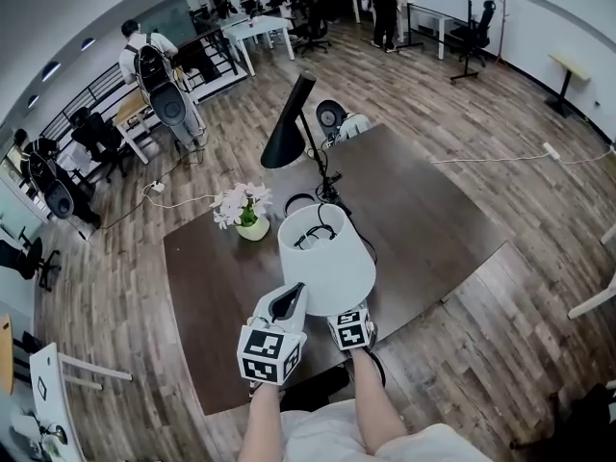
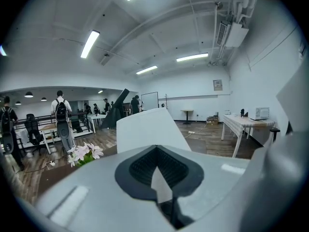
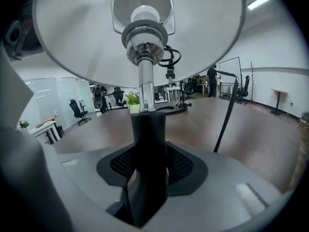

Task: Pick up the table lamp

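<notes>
The table lamp has a white shade (image 1: pixel 327 253) and stands near the front of the dark table (image 1: pixel 433 219). In the right gripper view I look up into the shade (image 3: pixel 140 33), at its chrome stem (image 3: pixel 146 81) and the black column (image 3: pixel 148 144) below it. My right gripper (image 3: pixel 147 178) is open with that column standing between its jaws; from the head view only its marker cube (image 1: pixel 352 327) shows, tucked under the shade. My left gripper (image 1: pixel 289 301) sits at the shade's lower left edge, jaws together on nothing I can make out. The shade (image 2: pixel 145 129) rises just beyond the left gripper (image 2: pixel 161 178).
A pot of pale flowers (image 1: pixel 248 215) stands left of the lamp. A black desk lamp (image 1: pixel 289 123) leans at the table's far edge, with black cables (image 1: pixel 322 200) coiled behind the shade. People, chairs and desks fill the room's far side.
</notes>
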{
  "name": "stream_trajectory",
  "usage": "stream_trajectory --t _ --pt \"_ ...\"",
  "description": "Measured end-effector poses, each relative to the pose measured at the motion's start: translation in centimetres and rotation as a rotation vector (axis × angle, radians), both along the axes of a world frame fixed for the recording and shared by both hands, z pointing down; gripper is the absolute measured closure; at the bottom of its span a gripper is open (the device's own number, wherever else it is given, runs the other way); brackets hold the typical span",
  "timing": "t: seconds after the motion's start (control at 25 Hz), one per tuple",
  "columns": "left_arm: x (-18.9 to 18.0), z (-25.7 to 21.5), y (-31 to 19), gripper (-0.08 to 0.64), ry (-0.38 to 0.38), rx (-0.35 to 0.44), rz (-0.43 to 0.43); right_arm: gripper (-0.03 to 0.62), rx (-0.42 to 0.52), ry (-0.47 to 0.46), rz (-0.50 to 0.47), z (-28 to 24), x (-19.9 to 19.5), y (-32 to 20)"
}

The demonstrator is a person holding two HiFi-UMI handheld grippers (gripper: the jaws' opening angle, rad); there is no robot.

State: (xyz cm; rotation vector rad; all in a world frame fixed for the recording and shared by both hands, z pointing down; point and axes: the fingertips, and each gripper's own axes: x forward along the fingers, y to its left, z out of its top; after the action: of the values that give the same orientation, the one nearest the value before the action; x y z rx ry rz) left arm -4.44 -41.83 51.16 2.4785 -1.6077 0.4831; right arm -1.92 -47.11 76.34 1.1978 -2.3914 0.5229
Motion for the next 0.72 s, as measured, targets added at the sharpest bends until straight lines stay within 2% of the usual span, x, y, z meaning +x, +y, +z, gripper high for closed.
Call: stream_trajectory --t 0.32,0.48,0.72 --pt "-0.3 0.9 -0.8 0.56 -0.005 -0.022 0.023 0.414 0.026 0.037 -0.018 -0.5 -0.5 -1.0" --pt "-1.5 0.9 -0.9 0.56 -0.001 -0.022 0.006 0.416 0.051 0.045 -0.027 -0.5 -0.8 -0.5" --pt "-2.6 1.6 -0.5 0.56 0.009 -0.034 -0.017 0.417 0.043 -0.004 0.014 -0.4 0.1 -0.4"
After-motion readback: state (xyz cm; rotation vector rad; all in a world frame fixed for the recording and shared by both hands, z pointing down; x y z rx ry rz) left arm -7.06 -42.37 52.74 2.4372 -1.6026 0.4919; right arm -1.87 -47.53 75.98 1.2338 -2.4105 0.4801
